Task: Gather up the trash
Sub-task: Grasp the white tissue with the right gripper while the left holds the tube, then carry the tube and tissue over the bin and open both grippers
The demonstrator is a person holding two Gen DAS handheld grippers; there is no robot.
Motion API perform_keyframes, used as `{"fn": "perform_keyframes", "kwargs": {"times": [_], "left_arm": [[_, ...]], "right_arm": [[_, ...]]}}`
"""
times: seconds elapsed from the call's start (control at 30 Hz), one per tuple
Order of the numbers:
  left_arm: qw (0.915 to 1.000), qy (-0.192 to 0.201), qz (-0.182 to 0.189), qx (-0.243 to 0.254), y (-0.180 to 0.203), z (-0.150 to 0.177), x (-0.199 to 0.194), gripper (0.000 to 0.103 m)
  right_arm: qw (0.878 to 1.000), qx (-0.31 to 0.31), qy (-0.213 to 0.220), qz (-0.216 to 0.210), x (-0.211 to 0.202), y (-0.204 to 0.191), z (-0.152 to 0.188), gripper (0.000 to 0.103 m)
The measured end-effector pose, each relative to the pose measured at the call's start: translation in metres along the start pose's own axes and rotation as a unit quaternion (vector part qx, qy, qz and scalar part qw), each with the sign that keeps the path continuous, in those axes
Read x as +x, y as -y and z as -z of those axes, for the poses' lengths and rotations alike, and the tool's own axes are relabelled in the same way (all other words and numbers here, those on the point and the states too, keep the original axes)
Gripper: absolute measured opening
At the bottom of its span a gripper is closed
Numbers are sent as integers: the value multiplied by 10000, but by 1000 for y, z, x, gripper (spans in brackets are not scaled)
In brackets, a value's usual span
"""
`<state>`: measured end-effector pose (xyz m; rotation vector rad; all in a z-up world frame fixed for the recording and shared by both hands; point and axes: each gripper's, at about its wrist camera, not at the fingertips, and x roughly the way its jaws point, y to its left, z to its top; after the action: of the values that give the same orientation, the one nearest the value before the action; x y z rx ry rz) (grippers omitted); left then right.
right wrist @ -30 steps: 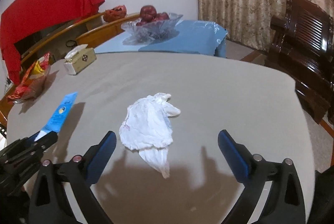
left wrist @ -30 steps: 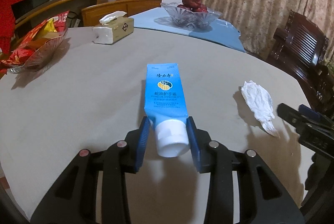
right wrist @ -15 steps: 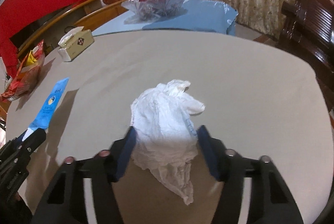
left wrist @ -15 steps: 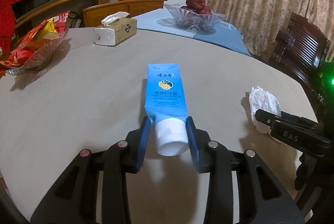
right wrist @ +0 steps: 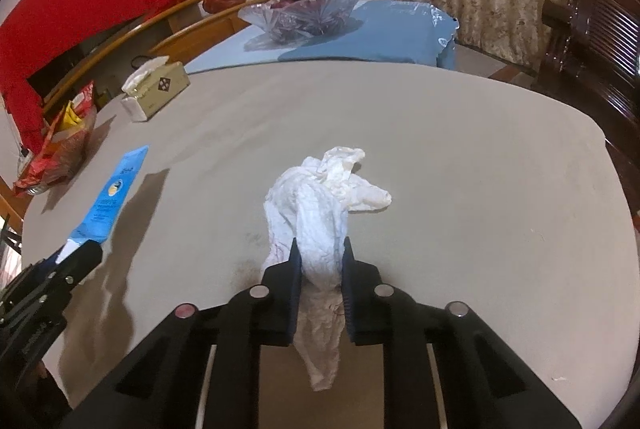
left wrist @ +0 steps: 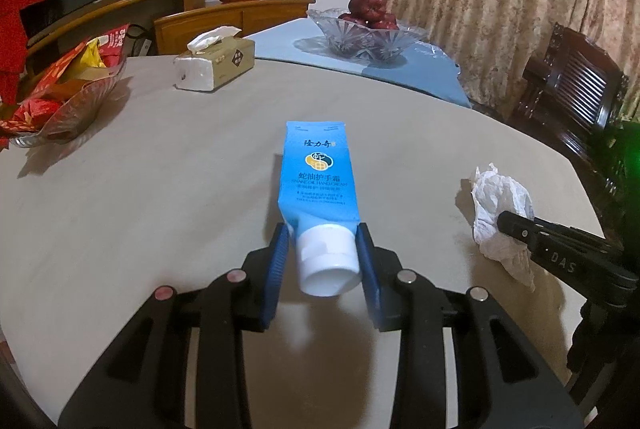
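Observation:
A blue hand cream tube with a white cap points away from me, held just above the grey table. My left gripper is shut on it at the cap end. A crumpled white tissue lies bunched on the table further right. My right gripper is closing on the tissue, and its blue pads pinch the middle of it, with a tail hanging below. From the left wrist view the tissue shows at the right with the right gripper's black finger across it. The tube also shows at the left of the right wrist view.
A tissue box and a glass dish of snack packets stand at the table's far left. A glass bowl of red fruit rests on a blue-covered table behind. A dark wooden chair stands at the right.
The right gripper's jaws went from wide apart to pinched on the tissue, which bunched up between them. The left gripper kept still with the tube.

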<state>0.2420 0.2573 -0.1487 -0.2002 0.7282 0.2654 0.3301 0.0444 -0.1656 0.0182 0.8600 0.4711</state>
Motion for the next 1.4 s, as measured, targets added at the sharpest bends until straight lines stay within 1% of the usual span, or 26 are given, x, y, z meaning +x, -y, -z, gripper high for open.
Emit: {"fn": "perform_keyframes", "kwargs": {"times": [0.4,0.63,0.8,1.1,1.4], "left_arm": [[9994,152,277,112,27,0,-30,32],[9981,256,479,283,52,6,-56,32],[9961,315,698,443,75,12,-74,32],[9924,370,1035,560,107,22,-101,32],[9878,415,1286,776,138,30,-129,32]], "right_arm": [[9989,-78,470,-18,-57,2,9,18],[9976,-20,690,-14,-94,11,17,18],[9962,-52,860,113,-122,19,25,18],[9931,73,1139,261,-173,40,39,18],[9893,175,1381,436,-218,58,58,18]]}}
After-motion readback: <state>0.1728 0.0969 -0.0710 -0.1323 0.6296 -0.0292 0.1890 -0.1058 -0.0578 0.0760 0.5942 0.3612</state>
